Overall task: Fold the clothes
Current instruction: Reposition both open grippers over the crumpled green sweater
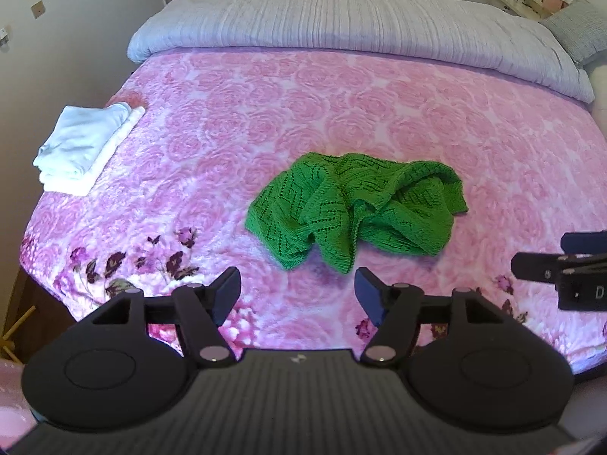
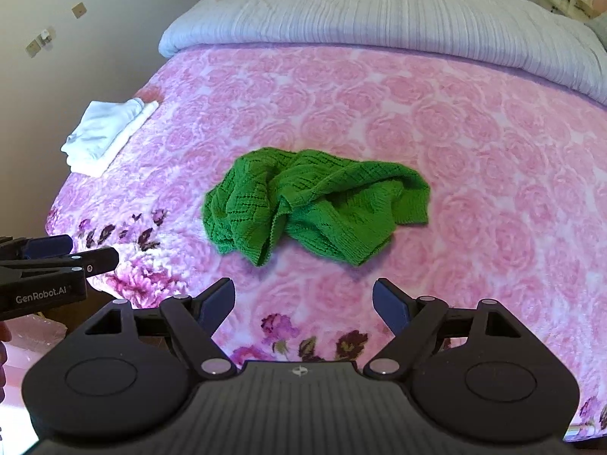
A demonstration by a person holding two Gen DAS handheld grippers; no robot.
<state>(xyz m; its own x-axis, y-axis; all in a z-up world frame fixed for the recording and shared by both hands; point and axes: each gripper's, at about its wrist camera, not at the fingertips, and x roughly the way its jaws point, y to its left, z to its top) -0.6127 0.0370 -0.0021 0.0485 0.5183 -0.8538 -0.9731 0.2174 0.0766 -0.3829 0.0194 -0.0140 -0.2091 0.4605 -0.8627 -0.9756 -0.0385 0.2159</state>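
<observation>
A crumpled green knitted garment (image 1: 356, 208) lies in a heap on the pink floral bed cover (image 1: 341, 106); it also shows in the right wrist view (image 2: 318, 204). My left gripper (image 1: 297, 292) is open and empty, hovering just short of the garment's near edge. My right gripper (image 2: 303, 299) is open and empty, also a little short of the garment. The right gripper also shows at the right edge of the left wrist view (image 1: 561, 265). The left gripper also shows at the left edge of the right wrist view (image 2: 76, 254).
A folded stack of white clothes (image 1: 85, 148) lies near the bed's left edge, also in the right wrist view (image 2: 106, 136). A grey-white quilt (image 1: 360, 26) is bunched along the far side. A wall stands left of the bed.
</observation>
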